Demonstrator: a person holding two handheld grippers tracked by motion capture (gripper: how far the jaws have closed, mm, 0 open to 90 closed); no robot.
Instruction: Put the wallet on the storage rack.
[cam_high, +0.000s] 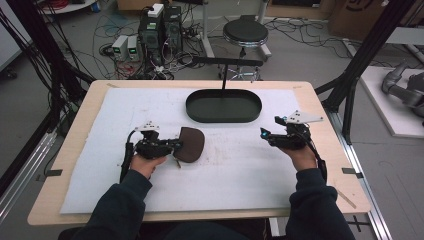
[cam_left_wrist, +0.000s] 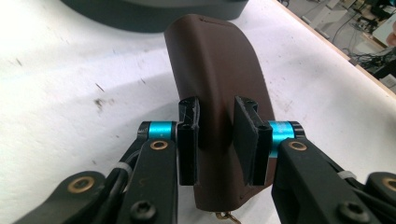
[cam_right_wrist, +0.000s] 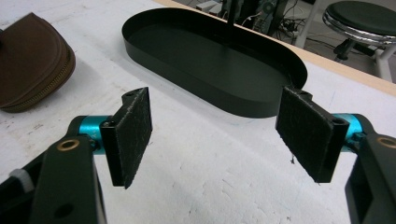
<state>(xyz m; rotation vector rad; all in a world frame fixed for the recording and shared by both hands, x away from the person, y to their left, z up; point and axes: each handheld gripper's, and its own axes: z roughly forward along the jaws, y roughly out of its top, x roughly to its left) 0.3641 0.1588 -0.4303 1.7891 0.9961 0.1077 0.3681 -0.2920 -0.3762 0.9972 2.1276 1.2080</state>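
Beside tray (cam_high: 223, 106), left gripper (cam_left_wrist: 217, 140) clamping pouch (cam_left_wrist: 219, 84).

Dark navy sleeves (cam_high: 120, 207) (black hand-held grippers, cyan-accented).

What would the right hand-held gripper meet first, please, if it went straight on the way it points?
Probably the black oval tray: the open right hand-held gripper looks straight at its near wall across bare white mat, though depth is uncertain.

White sheet (cam_high: 225, 175) covering the wooden surface (cam_high: 75, 150); beyond its far edge, a round black stool (cam_high: 245, 32), computer towers (cam_high: 162, 27), floor cables (cam_high: 112, 25).
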